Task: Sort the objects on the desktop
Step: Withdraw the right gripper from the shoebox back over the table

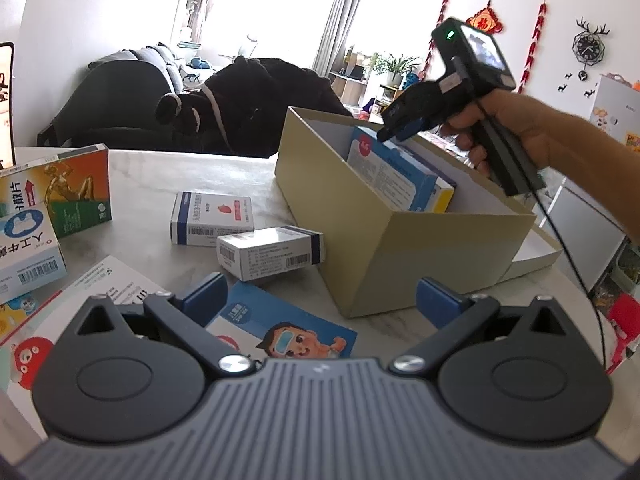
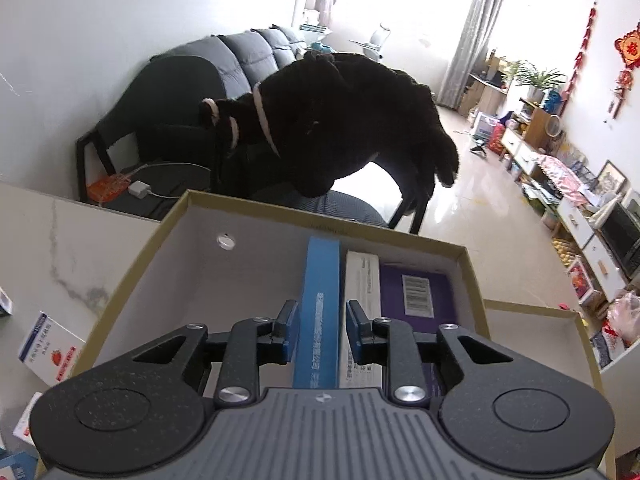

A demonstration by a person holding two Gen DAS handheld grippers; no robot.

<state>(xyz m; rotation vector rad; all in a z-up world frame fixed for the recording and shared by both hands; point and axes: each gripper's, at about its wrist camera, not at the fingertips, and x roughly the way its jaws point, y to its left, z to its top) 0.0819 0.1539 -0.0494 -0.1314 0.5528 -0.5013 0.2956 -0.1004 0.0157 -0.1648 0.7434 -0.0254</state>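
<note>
Straddling glossy blue carton (image 2: pixel 320 300) | right gripper (image 2: pixel 322 332) | matte cardboard box (image 2: pixel 132 276)

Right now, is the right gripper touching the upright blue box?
Cannot tell. In the right wrist view the blue box stands between the right gripper pads; one looks flush, a sliver shows beside the other.

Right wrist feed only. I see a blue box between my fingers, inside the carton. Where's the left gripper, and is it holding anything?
Observer: The left gripper is outside the carton, low over the table, jaws wide open and nothing between them.
Operator: What's nearest to it?
Observer: A flat blue pack with a cartoon child lies on the table just ahead of its fingers.
</note>
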